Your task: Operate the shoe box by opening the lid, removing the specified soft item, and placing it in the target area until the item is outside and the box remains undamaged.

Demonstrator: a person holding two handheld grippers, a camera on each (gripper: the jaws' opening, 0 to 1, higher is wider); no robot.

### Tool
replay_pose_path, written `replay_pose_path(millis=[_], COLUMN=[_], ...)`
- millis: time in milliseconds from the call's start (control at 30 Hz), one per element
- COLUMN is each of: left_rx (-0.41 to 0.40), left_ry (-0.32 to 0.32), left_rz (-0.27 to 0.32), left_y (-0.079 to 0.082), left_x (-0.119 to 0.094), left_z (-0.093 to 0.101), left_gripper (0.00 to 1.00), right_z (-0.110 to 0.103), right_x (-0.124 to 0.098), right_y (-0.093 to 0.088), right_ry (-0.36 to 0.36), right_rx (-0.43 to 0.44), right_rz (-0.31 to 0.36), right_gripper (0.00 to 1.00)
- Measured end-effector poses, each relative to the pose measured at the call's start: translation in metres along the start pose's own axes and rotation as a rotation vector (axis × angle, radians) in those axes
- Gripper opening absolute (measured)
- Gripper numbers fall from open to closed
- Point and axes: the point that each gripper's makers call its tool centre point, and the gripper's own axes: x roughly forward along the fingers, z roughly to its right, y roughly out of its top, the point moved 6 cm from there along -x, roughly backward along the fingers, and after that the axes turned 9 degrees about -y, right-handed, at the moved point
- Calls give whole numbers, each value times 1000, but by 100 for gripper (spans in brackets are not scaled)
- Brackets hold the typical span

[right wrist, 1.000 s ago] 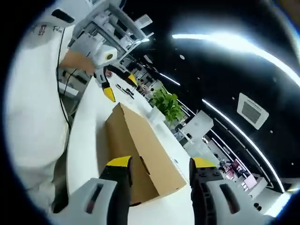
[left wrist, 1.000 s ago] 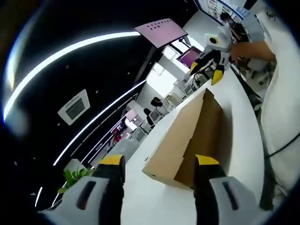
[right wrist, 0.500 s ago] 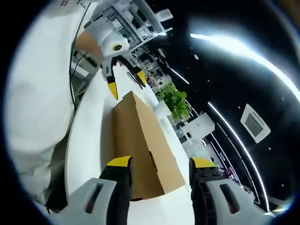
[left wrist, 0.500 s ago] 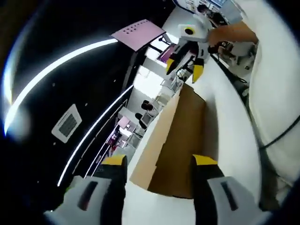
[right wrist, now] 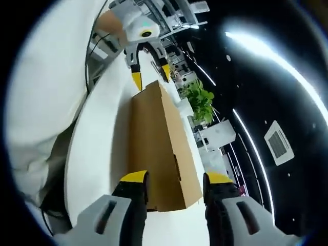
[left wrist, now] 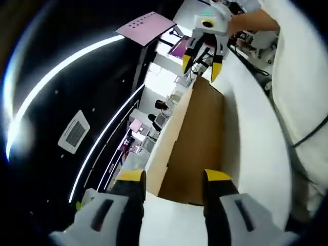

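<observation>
I hold my left gripper (left wrist: 175, 177) at one short end of the shoe box (left wrist: 197, 138), its yellow-tipped jaws spread apart with nothing between them, one tip on each side of the box's near end. In the left gripper view the brown cardboard box runs away from me along the white table (left wrist: 253, 148), its lid shut, so I cannot tell what lies inside. At the far end of the box I see my right gripper (left wrist: 203, 64), its two yellow tips pointing down, apart, just over the far edge of the box; a bare forearm reaches to it from the right, and my white clothing fills that side.

My right gripper (right wrist: 176, 178) faces the opposite short end of the box (right wrist: 154, 138) in the right gripper view, jaws likewise parted and empty, the tips flanking the near end. There the box shows its long side face with a small slot (right wrist: 177, 167) in it, a detail the left gripper view lacks. Beyond the far end hangs my left gripper (right wrist: 150, 74), its tips apart above the box's edge. A green potted plant (right wrist: 201, 100) stands past the table (right wrist: 97, 154). The left gripper view instead gives seated people (left wrist: 156, 115) far back in the room and a pink panel (left wrist: 145, 26) on a dark pillar. Long light strips (left wrist: 56, 66) cross the black ceiling.
</observation>
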Motion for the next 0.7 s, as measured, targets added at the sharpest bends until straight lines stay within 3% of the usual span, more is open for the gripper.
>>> replay_pose_path(millis=[167,400,500,700], left_rx=[13,65,57,26], left_ry=[2,24,23,43], left_rz=[-8,-62,-74,-69], left_y=[0,-7,-7,-8], left_x=[4,7,8,8], left_z=[1,0,0,-2], left_gripper=[45,45,43,38], right_z=[-2,-7,-7,-13], right_x=[2,4,4,8], right_y=[-11,-8,-5,-14], right_ry=[-5,11,4,18], right_rx=[-11,-8,15,-48], right_rz=[-30,-38,-15,-72], right_gripper=[40,36,37,32])
